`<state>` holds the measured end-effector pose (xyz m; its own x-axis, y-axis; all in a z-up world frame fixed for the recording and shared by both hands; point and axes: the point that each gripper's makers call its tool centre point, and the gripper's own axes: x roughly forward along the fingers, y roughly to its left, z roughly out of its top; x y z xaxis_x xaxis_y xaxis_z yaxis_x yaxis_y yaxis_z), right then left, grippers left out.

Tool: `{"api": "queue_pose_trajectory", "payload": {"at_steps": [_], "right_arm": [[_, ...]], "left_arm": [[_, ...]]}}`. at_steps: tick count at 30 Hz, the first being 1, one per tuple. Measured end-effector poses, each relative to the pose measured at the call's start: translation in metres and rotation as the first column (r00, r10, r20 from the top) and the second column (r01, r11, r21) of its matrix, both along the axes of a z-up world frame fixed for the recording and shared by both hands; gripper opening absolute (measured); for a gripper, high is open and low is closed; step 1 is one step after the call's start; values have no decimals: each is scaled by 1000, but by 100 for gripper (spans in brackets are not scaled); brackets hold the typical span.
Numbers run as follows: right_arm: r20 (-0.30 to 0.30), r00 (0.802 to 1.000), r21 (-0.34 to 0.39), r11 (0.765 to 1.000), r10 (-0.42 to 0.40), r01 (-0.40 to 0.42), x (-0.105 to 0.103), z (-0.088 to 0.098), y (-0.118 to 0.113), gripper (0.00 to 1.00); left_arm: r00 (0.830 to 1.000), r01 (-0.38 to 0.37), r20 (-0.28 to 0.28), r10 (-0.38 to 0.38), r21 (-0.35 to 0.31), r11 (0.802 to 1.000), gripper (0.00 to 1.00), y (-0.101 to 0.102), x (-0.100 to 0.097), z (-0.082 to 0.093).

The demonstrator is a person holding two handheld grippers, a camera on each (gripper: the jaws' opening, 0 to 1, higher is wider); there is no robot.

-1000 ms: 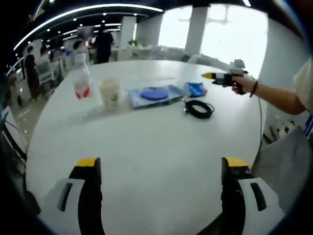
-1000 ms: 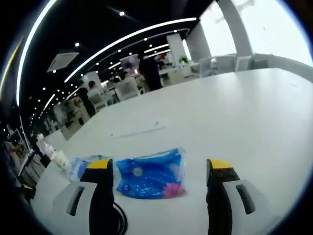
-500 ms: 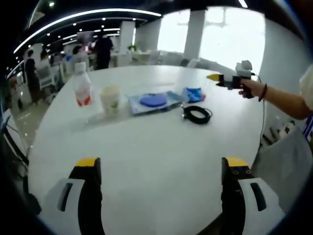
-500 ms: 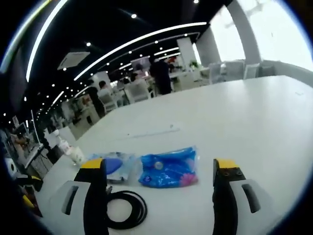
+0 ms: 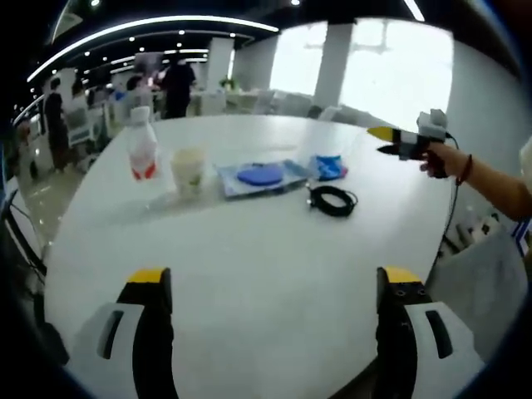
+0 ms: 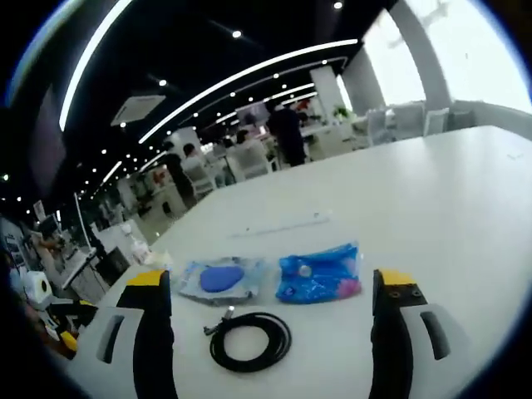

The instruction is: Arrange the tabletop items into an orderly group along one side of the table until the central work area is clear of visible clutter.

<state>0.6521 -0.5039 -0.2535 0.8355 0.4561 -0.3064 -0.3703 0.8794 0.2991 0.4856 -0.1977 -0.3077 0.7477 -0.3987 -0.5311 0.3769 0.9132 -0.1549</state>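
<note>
Where items line up, bare table nearside.

One bottle, one cup, one cable — two blue packets.

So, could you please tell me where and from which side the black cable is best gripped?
Probably across one side of the coil, coming from above with one jaw inside the loop and one outside. The cable lies flat on the table as a round coil, so only its bundled strands give something to pinch.
</note>
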Motion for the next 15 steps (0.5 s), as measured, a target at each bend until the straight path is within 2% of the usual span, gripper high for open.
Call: {"api": "queue_pose_trajectory", "payload": {"at_steps": [7, 15], "right_arm": [[7, 999, -17, 999, 39, -39, -28, 11, 10, 99], [3, 997, -43, 996, 80, -80, -56, 14, 17, 99]], "left_arm": [[1000, -9, 14, 9, 1, 1000, 100, 2, 0, 5], [1000, -2, 7, 2, 27, 1000, 100, 2, -1, 4]]}}
